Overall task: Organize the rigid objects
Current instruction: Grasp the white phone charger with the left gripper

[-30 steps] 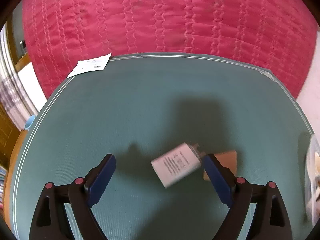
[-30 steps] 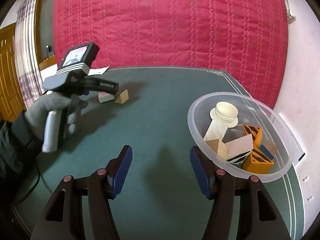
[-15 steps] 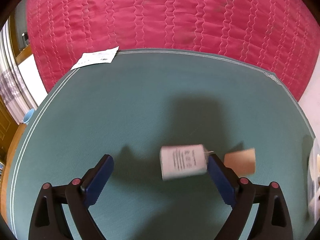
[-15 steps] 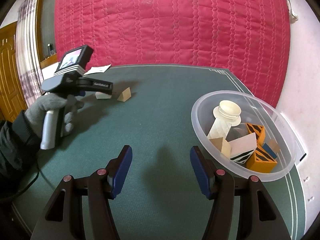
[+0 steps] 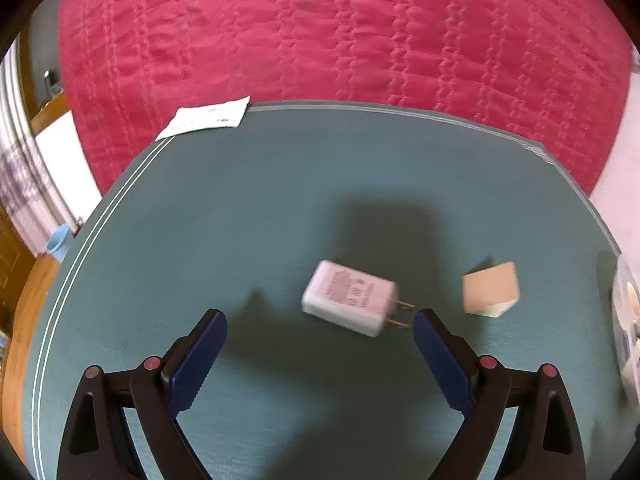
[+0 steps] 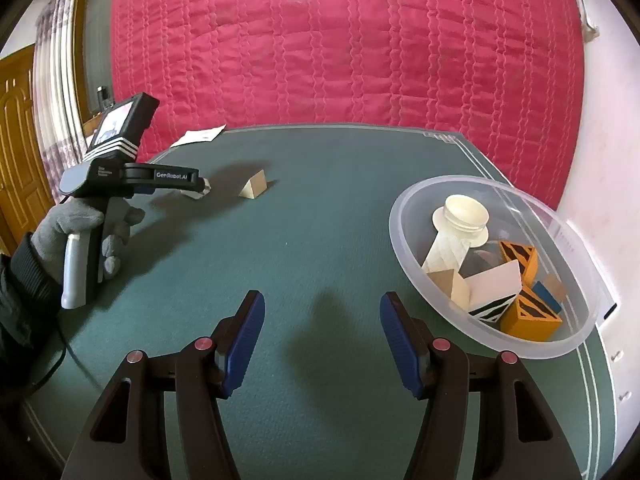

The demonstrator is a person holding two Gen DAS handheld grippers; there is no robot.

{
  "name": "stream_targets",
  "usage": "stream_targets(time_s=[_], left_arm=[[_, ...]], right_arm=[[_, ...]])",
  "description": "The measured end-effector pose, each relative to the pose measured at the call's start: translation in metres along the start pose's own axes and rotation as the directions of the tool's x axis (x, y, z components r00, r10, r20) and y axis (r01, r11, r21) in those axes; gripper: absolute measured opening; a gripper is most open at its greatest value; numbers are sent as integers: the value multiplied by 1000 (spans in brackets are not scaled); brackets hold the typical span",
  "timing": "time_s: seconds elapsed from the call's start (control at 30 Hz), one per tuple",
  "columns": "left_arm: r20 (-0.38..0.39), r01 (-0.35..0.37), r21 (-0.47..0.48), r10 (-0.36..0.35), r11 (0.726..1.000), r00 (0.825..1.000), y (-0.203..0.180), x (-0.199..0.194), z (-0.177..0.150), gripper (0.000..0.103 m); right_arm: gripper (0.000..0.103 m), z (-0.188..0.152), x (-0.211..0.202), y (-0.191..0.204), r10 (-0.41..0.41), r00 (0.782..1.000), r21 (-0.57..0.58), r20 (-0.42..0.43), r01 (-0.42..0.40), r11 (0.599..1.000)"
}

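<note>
Left tool gapes over the charger on the table; right tool stands apart, empty, beside the bowl.

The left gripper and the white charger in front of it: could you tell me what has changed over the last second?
The left gripper, jaws open, has edged toward the white charger, which has turned on the mat, its prongs now toward the right jaw and clear of the wooden wedge. Nothing was gripped. The right gripper, the bowl and its blocks stayed as they were.
</note>
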State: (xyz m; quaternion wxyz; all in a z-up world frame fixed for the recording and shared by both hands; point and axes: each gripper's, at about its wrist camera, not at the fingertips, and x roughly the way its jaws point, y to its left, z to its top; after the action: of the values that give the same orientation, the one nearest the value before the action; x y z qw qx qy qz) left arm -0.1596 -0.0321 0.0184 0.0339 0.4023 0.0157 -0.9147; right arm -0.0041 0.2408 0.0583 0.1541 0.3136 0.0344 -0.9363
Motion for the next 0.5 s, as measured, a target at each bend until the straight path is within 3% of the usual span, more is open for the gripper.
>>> stream_targets(time_s=[0.17,0.3,0.4,0.5], left_arm=[[13,-28,56,28,998,1000,-12,6,3,97],[-34,-36,64,38,997,999,-13,19,6,95],[-61,-19,54,22,998,998,-11,25,7,86],[-59,26,47,-23,999,998,-8,24,7,69]], right_arm=[[61,-1,1,-1,4,1000,12,-9,-4,1000],[61,-1,5,0,20,999,22,-28,-19,1000],[61,1,12,0,48,997,39,-60,-46,998],[61,7,18,3,72,994,43,-83,-68,997]])
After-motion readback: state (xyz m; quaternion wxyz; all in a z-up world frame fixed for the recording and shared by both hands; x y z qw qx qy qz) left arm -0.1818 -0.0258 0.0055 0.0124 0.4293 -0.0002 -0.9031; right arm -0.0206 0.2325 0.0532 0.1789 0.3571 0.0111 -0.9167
